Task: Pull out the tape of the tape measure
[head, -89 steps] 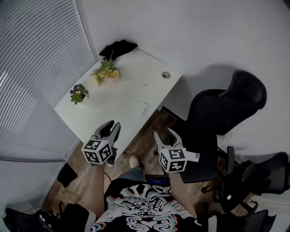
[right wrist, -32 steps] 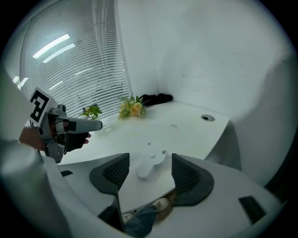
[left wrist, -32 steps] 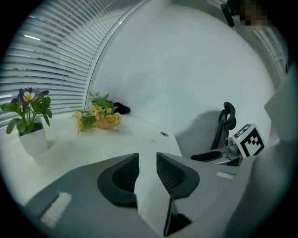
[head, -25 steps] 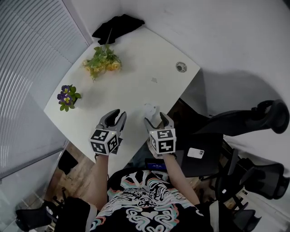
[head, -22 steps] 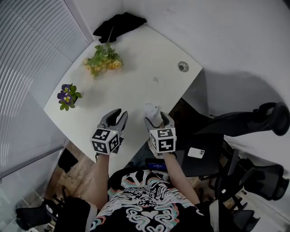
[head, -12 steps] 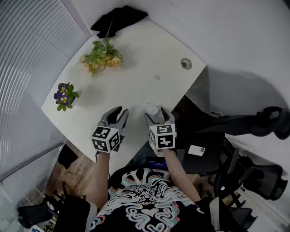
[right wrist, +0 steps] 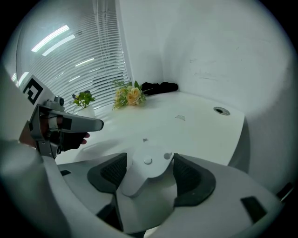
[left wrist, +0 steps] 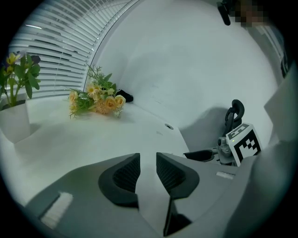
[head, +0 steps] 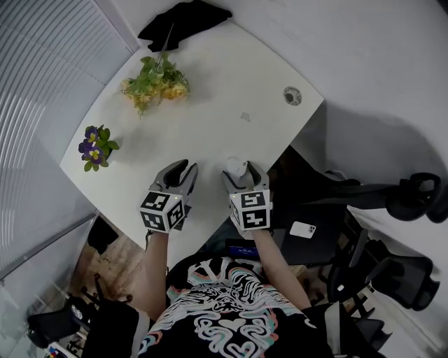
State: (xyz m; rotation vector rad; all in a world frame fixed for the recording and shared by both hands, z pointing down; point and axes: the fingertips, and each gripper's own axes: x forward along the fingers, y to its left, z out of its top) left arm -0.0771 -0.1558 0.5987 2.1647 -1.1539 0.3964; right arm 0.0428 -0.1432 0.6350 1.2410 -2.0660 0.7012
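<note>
Our left gripper [head: 184,168] with jaws apart, empty; right gripper [head: 241,173] loosely around tape measure [right wrist: 144,169] on white table [head: 210,91] beside blinds [head: 49,84].

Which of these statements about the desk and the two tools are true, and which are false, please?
The tape measure sits between the right tool's jaws. True.
The left tool grips the yellow bouquet. False: its jaws stand apart and empty; the bouquet lies far off on the table.
A black cloth lies at the table's far corner. True.
The purple potted flowers stand beside the cable hole. False: they stand at the opposite edge, by the blinds.
</note>
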